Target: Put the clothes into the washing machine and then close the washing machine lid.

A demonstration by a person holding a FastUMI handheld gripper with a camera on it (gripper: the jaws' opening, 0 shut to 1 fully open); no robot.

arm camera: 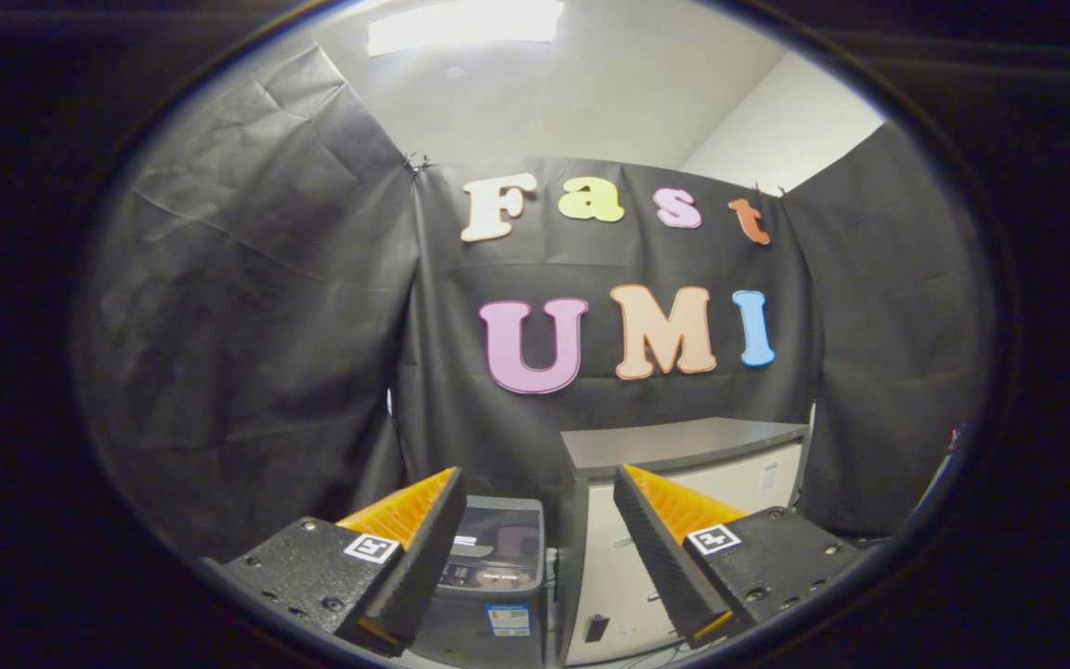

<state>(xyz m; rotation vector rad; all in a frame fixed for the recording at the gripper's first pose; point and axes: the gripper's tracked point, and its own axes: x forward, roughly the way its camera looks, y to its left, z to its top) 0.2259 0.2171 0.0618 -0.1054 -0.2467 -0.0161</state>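
Gripper view has the claw (535, 548) spread wide with nothing between its two wedge-shaped fingers (424, 548), whose inner faces are ribbed with fine ridges and whose blocky bases each carry a small square marker. Framed in the gap and just beyond the tips stands the washing machine (496, 581), a boxy unit with a smooth, glossy dark lid (501, 539) lying shut on top and a small sticker on its front. Touching its side is a pale, flat-fronted cabinet (684, 502) with a matte grey slab top, backed by creased black cloth (247, 307).
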